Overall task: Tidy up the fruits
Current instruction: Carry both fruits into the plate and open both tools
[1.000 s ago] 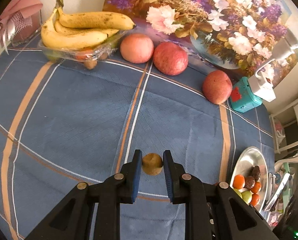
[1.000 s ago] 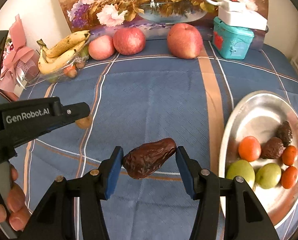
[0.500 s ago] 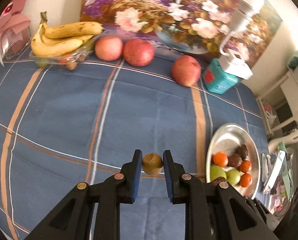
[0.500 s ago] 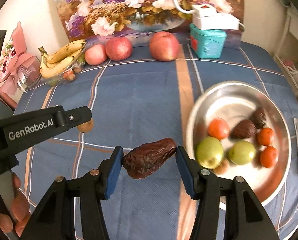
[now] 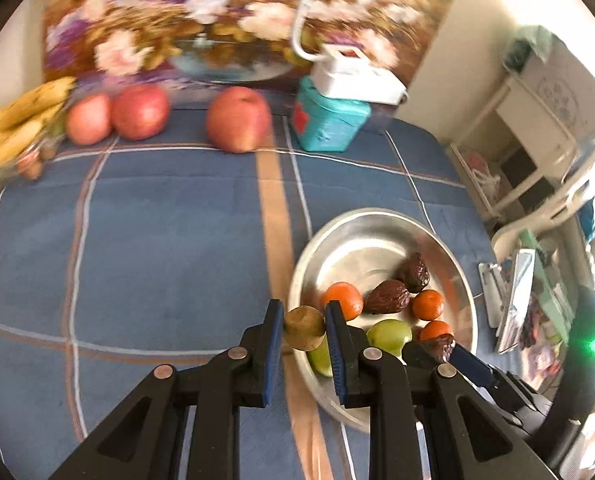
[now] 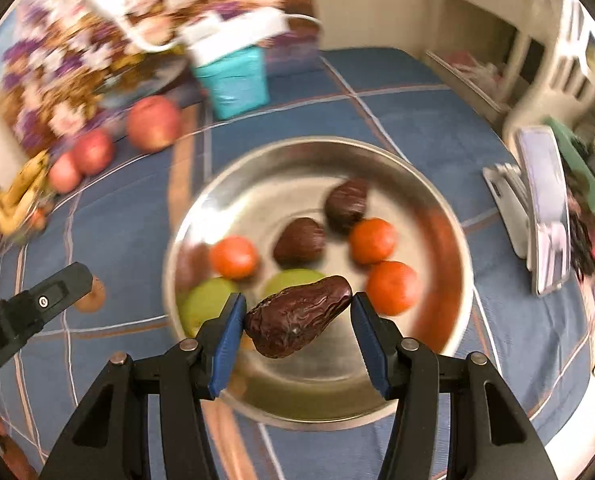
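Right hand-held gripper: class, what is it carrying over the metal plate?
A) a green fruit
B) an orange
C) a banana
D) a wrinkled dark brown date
D: the right hand-held gripper is shut on a wrinkled dark brown date, above the metal plate.

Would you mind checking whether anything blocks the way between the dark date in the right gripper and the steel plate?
Nothing visible does. The right gripper holds the date above the steel plate; only fruit already lying there shows beneath it, with a green fruit just behind and bare metal nearer the gripper.
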